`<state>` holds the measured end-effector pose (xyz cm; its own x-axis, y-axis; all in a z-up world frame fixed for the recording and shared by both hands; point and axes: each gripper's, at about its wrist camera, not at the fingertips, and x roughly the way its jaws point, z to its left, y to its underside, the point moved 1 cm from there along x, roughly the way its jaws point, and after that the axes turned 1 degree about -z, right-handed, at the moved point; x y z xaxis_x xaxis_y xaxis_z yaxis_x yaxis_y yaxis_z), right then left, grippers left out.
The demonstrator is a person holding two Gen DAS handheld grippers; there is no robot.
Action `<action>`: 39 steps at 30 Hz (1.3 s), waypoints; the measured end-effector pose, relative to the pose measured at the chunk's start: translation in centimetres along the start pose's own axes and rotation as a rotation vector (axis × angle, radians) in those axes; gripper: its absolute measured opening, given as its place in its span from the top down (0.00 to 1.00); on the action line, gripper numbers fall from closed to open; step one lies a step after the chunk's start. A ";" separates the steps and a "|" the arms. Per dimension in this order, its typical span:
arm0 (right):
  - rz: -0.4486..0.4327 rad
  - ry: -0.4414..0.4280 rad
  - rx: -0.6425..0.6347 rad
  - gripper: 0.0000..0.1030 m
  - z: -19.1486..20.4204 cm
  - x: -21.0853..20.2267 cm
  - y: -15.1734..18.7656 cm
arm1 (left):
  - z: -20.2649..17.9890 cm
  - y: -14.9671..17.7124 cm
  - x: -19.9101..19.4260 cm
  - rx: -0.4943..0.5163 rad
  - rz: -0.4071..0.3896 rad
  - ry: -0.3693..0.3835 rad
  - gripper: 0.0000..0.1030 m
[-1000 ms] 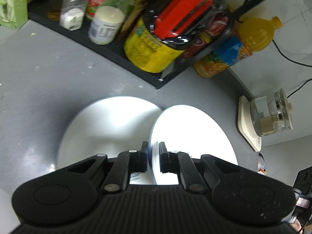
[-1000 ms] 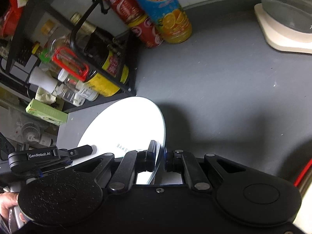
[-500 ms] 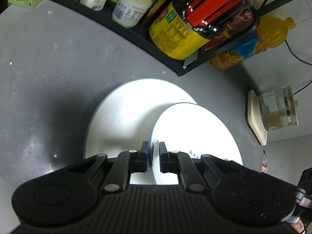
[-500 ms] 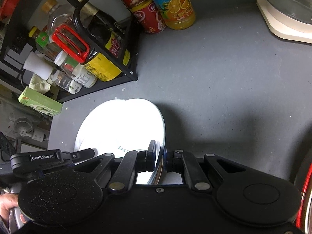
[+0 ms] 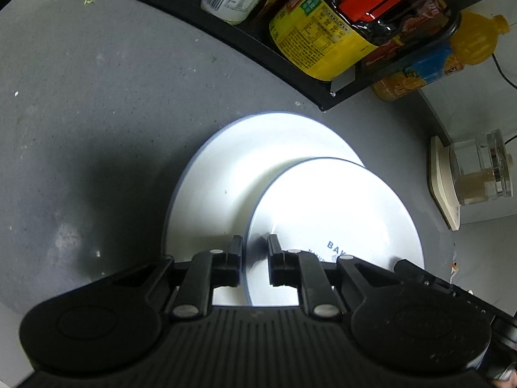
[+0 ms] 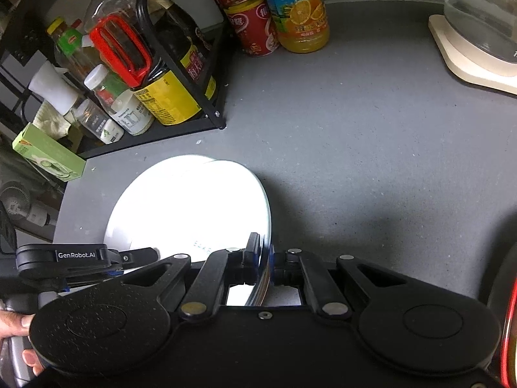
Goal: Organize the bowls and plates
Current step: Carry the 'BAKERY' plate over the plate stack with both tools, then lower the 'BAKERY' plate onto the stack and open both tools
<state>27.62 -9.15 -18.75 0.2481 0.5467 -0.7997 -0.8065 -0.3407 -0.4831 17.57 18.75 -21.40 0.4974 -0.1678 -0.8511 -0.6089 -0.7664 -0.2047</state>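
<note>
A small white plate [image 5: 332, 207] with blue lettering lies tilted over a larger white plate [image 5: 245, 161] on the grey counter. My left gripper [image 5: 254, 245] straddles the small plate's near rim. Its jaws are opening: the rim sits against the left pad, and a gap shows at the right pad. In the right wrist view my right gripper [image 6: 265, 252] is shut on the opposite rim of the same small plate [image 6: 200, 207]. A left gripper finger [image 6: 139, 253] shows at that plate's far side.
A black wire rack [image 6: 206, 119] of sauce bottles and jars stands behind the plates. Red cans [image 6: 255, 29] and an orange juice bottle [image 6: 297, 9] stand beside it. A glass kettle on a cream base [image 5: 475, 177] is at the right. A green box [image 6: 48, 152] is at the left, and a hand [image 6: 13, 323] holds the left gripper's handle.
Both grippers have carried the small plate down and across until it overlaps the large plate. The left gripper's jaws have spread slightly. The right gripper has stayed shut on the rim.
</note>
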 end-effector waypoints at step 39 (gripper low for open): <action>0.037 0.083 -0.004 0.66 1.2 2.0 1.0 | 0.6 0.8 -3.1 0.094 -0.057 -0.168 0.34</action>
<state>26.64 -7.46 -20.40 0.2617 0.4683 -0.8439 -0.8142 -0.3625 -0.4536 15.17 19.08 -19.18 0.4274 -0.0140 -0.9040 -0.6413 -0.7094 -0.2922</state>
